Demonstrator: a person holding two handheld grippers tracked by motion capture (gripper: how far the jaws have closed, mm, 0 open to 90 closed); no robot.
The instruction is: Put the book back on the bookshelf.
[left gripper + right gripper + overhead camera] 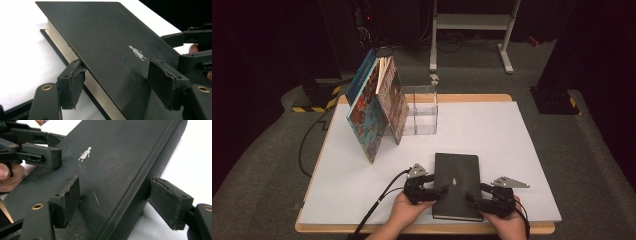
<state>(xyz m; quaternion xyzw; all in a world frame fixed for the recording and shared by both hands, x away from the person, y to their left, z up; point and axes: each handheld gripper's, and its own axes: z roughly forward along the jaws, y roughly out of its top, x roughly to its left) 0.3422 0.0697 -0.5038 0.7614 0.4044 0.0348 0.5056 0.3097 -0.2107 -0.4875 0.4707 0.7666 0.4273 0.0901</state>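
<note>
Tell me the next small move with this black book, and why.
Probably close both grippers: the left gripper straddles the black book at its page edge, the right gripper straddles its spine, and both stand open around it, not yet pressing.

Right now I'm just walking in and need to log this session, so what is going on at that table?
A person works a black book lying flat near the front edge of the table with a tool in each hand. The left tool straddles the page edge and the right tool straddles the spine; both stand open around the book, not clamped. Farther back, two picture books lean against a clear box.
</note>
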